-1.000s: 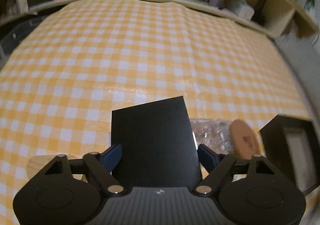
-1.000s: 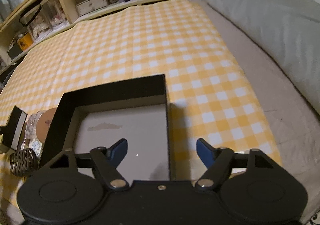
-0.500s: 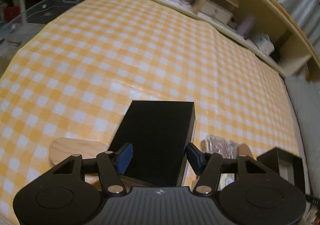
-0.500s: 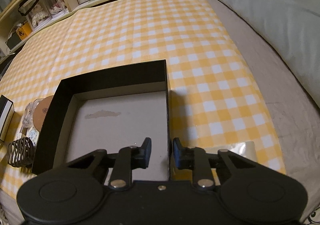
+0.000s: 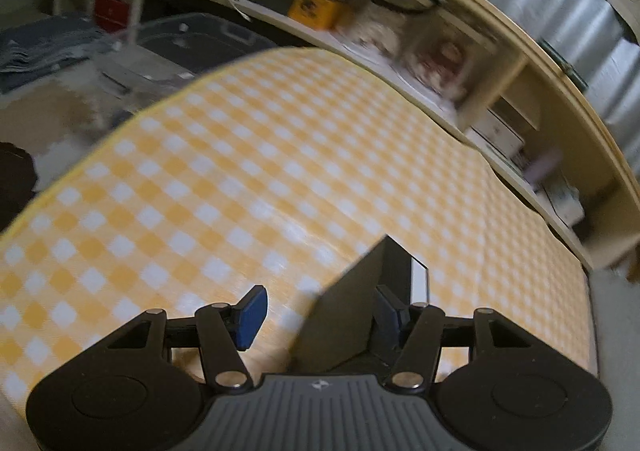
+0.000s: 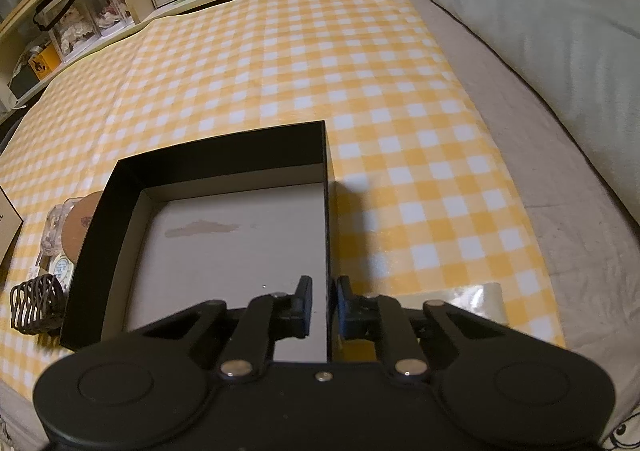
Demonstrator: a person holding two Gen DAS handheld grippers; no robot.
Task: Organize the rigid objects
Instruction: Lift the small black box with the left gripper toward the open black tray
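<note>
Left tongs [image 5: 320,309] standing about half open around a tilted black lid [image 5: 348,315]: a flat, matte, sharp-cornered cardboard piece with a pale inner edge. Right pad close against its inner face, left pad seemingly clear of it, so hard to say through the blur whether truly clamped. Probably tipped up like this for carrying across to its box. Beyond it, only the glossy yellow-and-white checked cloth [image 5: 280,171] and a cluttered curved wooden shelf [image 5: 400,63].

From the right wrist view, at far left a small dark wire-mesh basket [image 6: 36,303], springy-looking. Just beside it a clear faceted jar [image 6: 54,227] with a round wooden disc [image 6: 82,227] leaning by the box's left wall. All huddled there, presumably waiting to be packed.

Then the open black box [image 6: 224,163]: shallow, square, rigid card, grey scuffed floor, empty. Right tongs [image 6: 323,291] nearly together and closing astride its thin right wall [image 6: 328,231], wall between the pads, a sliver of gap on the inner side not yet pinched shut. Likely a steadying hold for packing.

At far right, bare grey bedding and a soft grey pillow [image 6: 540,11].
</note>
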